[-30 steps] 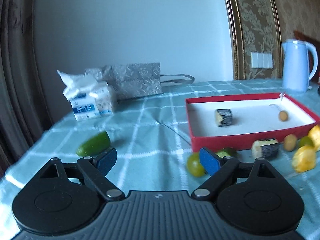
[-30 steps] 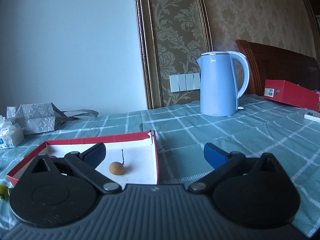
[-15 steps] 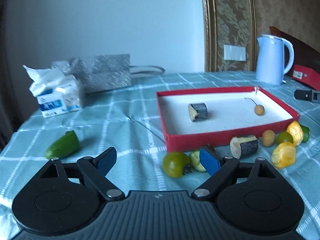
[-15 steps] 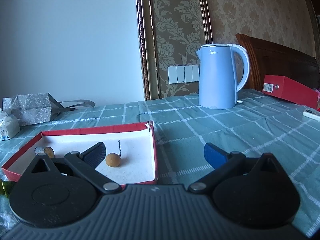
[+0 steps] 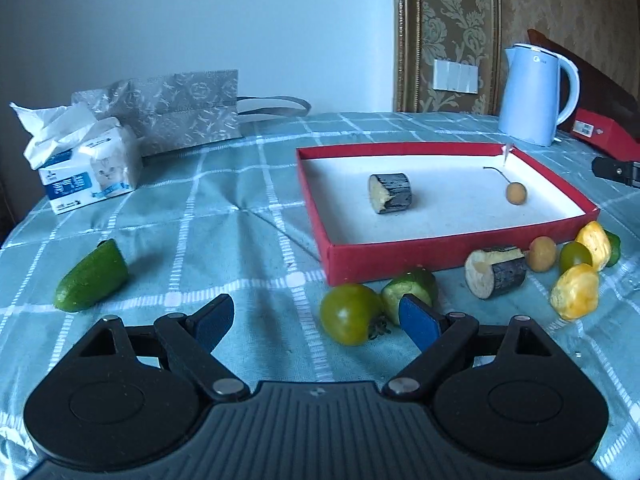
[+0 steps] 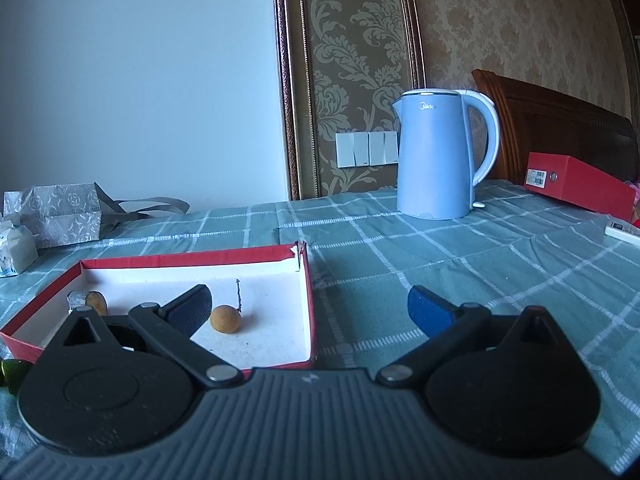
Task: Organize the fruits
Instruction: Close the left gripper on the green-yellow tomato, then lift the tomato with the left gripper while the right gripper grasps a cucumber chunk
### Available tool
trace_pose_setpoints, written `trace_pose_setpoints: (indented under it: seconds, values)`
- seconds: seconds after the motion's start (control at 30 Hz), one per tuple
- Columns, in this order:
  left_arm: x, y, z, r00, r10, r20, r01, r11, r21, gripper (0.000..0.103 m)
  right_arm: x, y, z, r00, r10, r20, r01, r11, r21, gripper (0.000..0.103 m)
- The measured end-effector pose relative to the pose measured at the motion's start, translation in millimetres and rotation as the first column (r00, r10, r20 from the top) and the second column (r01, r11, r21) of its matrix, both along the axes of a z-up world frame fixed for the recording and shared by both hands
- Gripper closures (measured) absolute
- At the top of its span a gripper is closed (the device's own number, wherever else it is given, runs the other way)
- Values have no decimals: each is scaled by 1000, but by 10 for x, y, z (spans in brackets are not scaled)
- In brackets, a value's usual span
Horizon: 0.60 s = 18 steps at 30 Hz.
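The red tray (image 5: 400,266) holds one dark-skinned chunk (image 5: 391,198) and one small brown fruit (image 5: 516,193). Outside it lie two yellow pieces (image 5: 575,297), two green tomatoes (image 5: 350,319) and one cucumber end (image 5: 92,278). The left tool (image 5: 316,318) and the right tool (image 6: 310,312) both gape wide, holding nothing.

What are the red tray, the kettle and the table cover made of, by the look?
Red tray: likely cardboard, matte red outside, white inside; one corner is torn with a paper flap.
Kettle: probably smooth plastic shell, pale blue with soft sheen.
Table cover: woven fabric, teal with white check; it creases and puckers.
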<state>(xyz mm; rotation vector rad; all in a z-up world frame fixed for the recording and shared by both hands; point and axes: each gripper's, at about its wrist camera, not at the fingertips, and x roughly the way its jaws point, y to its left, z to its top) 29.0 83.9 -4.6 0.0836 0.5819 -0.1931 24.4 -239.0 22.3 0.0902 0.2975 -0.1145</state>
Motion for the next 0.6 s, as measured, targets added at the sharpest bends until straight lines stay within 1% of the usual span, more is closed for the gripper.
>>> trace_pose_setpoints:
  seconds: [0.03, 0.1, 0.17, 0.23, 0.27, 0.37, 0.43, 0.47, 0.5, 0.53, 0.6]
  values:
    - [2, -20, -3, 1000, -11, -3, 11, 1000, 2, 16, -2, -1, 2, 1000, -2, 2, 2, 1000, -1, 0]
    - [3, -87, -16, 999, -36, -1, 36, 999, 26, 18, -7, -9, 12, 1000, -5, 7, 5, 1000, 1, 0]
    - [-2, -161, -26, 998, -67, 1, 67, 997, 44, 24, -9, -19, 14, 1000, -5, 7, 5, 1000, 10, 0]
    - [-20, -212, -25, 995, -103, 0, 103, 994, 45, 38, -2, -33, 11, 1000, -6, 1, 6, 1000, 20, 0]
    - [-32, -230, -23, 993, -120, 0, 119, 992, 42, 40, -2, -36, 9, 1000, -6, 0, 6, 1000, 21, 0]
    - [-54, -240, -28, 993, -116, 16, 115, 992, 55, 45, 0, -26, 6, 1000, -10, 0, 10, 1000, 14, 0]
    - [-48, -203, -23, 995, -101, 18, 100, 994, 41, 56, 2, -29, 4, 1000, -9, -2, 9, 1000, 15, 0]
    - [-39, -170, -18, 996, -89, 17, 88, 996, 28, 60, 5, -28, 4, 1000, -9, -3, 9, 1000, 15, 0]
    - [-29, -145, -15, 997, -78, 15, 78, 997, 20, 67, 2, -28, 4, 1000, -11, -3, 11, 1000, 14, 0]
    - [-16, -117, -13, 998, -65, 13, 65, 998, 9, 69, 2, -27, 6, 1000, -12, 0, 12, 1000, 13, 0]
    - [1, -79, -17, 998, -63, 7, 63, 998, -14, 69, 5, -29, 6, 1000, -14, 0, 14, 1000, 15, 0]
